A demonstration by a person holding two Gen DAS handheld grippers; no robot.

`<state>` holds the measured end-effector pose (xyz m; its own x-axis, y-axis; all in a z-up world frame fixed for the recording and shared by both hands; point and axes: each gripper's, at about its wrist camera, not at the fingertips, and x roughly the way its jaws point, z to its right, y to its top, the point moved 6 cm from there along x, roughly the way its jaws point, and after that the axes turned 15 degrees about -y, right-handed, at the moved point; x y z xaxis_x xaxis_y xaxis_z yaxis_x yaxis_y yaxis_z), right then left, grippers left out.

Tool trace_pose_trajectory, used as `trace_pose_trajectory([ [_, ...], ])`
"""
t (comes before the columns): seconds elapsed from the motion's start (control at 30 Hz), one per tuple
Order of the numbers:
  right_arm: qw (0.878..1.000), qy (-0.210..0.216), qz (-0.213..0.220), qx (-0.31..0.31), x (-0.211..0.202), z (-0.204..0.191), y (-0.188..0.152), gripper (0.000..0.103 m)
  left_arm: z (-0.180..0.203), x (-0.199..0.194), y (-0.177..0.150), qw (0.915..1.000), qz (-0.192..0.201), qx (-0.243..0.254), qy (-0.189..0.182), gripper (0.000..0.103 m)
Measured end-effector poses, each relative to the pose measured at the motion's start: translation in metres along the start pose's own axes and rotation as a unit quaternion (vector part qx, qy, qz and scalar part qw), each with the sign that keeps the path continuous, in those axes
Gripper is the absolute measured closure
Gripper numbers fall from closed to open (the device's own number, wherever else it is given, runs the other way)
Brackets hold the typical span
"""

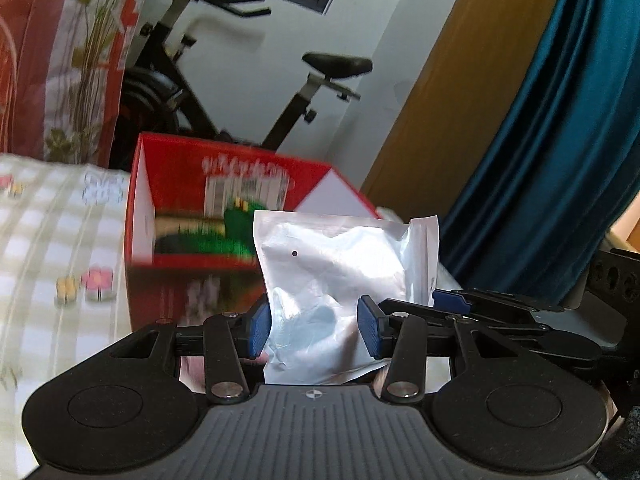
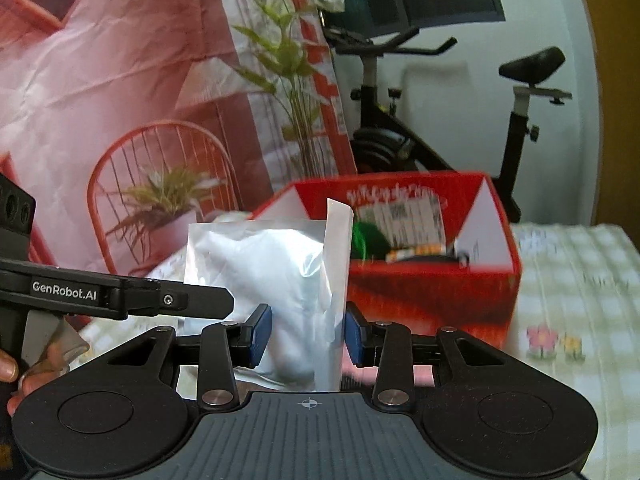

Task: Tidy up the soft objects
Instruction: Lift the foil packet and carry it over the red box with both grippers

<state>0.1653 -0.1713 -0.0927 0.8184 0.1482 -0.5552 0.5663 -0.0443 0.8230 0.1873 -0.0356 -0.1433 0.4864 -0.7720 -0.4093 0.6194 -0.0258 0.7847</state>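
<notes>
Left wrist view, nearest first: the left gripper has its blue fingers pressed into the lower part of a silvery pouch, narrow, holding it. The pouch stands up between them, crinkled, with a small dark dot near its upper left. Just to its right the tip of the other gripper shows, blue pad and black arms, reaching to the pouch's right edge.

From the right wrist view the right gripper also has its fingers closed narrow on the same pouch, gripping its lower half; a folded strip of the pouch stands up along its right side. The left gripper's black arm comes in from the left edge and touches the pouch, with part of a hand under it.

Behind the pouch sits a red box, open at the top, with green things and a printed card inside, all blurred. It rests on a tabletop with a pale checked cloth printed with small flowers. Further back are a red backdrop printed with a chair and plants, an exercise bike against a white wall, and a teal curtain at the right.
</notes>
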Motion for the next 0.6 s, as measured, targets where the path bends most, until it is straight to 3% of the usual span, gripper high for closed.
trace_pose_trajectory([
  [0.3,0.999,-0.023,0.012,-0.027,0.061,0.022,0.075,0.063,-0.033,0.055,0.074,0.9999,0.008,0.003,0.01,0.055],
  [0.6,0.998,-0.044,-0.044,-0.022,0.138,0.041,0.08,0.063,-0.071,0.099,0.077,0.9981,-0.024,-0.044,0.037,0.055],
])
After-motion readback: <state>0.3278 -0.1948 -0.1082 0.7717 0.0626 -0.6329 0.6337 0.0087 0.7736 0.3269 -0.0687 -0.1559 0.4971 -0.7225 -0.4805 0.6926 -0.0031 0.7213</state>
